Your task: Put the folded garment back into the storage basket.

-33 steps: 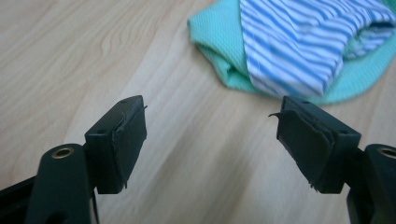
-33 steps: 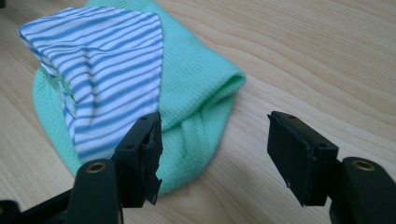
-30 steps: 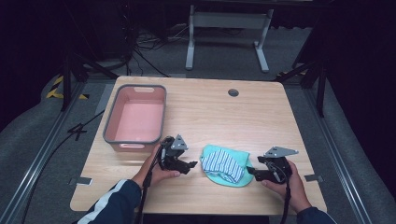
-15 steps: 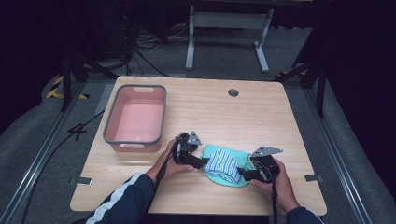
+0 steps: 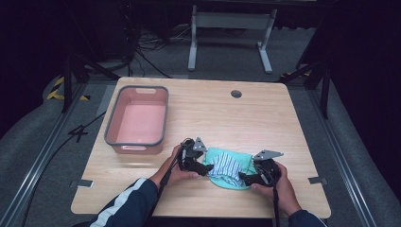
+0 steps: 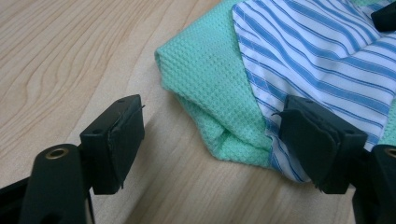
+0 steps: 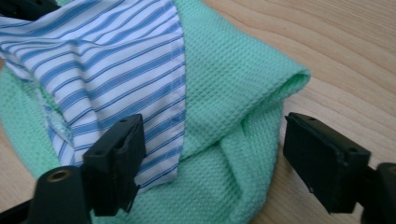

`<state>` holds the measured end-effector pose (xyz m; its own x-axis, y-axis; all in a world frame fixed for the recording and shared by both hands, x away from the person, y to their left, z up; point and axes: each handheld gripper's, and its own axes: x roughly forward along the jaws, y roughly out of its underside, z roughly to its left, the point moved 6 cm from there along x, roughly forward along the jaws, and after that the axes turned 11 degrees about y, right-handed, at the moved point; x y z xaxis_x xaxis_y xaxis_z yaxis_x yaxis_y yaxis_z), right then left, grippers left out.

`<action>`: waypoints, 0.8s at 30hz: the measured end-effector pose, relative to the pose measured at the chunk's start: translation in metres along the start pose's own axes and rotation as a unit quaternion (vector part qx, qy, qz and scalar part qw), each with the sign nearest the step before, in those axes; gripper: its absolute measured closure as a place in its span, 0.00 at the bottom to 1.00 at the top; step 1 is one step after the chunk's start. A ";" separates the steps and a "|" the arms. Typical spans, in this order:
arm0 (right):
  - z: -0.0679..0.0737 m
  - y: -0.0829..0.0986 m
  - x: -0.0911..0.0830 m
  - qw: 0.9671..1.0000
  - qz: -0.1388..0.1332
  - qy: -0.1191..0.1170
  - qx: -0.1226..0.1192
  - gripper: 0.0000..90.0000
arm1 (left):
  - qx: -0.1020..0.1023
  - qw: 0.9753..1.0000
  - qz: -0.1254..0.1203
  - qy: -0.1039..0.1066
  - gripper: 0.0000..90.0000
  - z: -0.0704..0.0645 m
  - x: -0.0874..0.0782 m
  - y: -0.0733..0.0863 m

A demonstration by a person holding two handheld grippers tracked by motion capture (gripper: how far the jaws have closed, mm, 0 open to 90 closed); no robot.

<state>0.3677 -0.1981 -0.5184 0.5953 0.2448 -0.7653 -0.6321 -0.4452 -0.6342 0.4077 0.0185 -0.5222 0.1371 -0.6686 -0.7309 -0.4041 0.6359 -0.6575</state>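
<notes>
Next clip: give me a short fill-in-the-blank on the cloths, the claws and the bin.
1. The striped cloth lies on top of the ____ cloth.
2. Both the left claw and the right claw are ____, jaws apart.
3. The pink bin on the table is ____ inside.

Missing words: green; open; empty

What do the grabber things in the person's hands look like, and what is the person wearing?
Each gripper, left and right, is black, with two chunky square-ended jaws and a grey three-cornered plate on top. A brass-coloured ring sits near one jaw's base. A thin black cable trails back from each. The person's left sleeve is dark navy with a white stripe.
</notes>
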 end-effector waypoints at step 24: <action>0.007 0.000 -0.006 0.999 -0.012 -0.044 -0.017 0.87 | 0.002 0.998 -0.001 0.064 0.85 -0.016 0.000 -0.003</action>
<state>0.3608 -0.1939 -0.5140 0.5631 0.3308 -0.7573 -0.5996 -0.4670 -0.6499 0.3940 0.0104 -0.5173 0.0207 -0.7138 -0.7000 -0.4006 0.6356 -0.6600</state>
